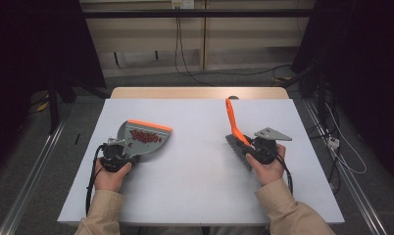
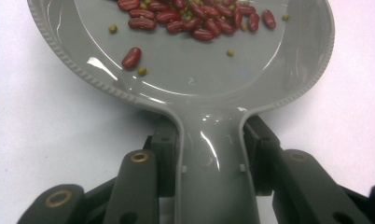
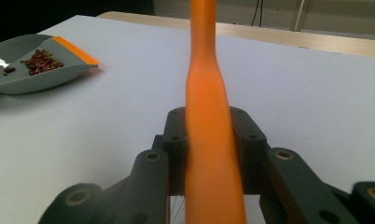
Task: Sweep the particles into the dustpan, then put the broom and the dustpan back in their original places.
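High view: table is bearing both tools. Left gripper is pinching the grey dustpan by its handle, pan lying ahead of the jaws on the table. Right gripper is clamping the brush by its orange handle, which is rising beyond the jaws, bristles just beside it. Beans are lying in the pan, ahead of the left jaws.

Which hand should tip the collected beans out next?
Left, most likely. The left gripper is already shut on the dustpan handle with the beans in its tray, while the right gripper is clamped on the brush.
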`<state>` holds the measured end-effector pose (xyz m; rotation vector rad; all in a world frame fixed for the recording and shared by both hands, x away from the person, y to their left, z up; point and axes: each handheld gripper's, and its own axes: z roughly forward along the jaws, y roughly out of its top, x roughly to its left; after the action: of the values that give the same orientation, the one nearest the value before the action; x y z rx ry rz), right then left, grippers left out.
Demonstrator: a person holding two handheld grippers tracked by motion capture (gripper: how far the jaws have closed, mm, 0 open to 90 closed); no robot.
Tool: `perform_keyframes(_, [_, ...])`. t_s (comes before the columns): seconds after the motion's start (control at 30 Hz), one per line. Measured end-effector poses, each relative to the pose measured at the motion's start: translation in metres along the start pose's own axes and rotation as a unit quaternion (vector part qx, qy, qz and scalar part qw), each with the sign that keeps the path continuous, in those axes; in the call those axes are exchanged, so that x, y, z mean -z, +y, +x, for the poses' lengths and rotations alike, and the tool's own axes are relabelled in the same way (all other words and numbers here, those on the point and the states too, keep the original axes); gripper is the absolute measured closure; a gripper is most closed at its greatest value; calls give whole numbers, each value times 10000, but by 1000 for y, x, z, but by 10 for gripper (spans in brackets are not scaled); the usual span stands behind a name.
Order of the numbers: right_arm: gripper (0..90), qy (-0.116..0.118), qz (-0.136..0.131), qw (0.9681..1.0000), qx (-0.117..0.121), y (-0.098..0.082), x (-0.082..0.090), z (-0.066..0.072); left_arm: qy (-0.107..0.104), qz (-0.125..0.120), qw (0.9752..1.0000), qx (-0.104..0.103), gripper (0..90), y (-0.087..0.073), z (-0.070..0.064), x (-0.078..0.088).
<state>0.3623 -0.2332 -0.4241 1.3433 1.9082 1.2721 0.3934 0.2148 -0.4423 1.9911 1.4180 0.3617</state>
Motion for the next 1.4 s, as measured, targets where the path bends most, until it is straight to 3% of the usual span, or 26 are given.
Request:
perform_keyframes(0.7, [710, -4, 79, 10000, 34, -5, -7, 1, 31, 30, 10000, 35, 626, 0, -3, -3])
perform_keyframes(1.4, [704, -116, 82, 9998, -161, -12, -6, -10, -240, -56, 9997, -14, 513, -6, -11, 4])
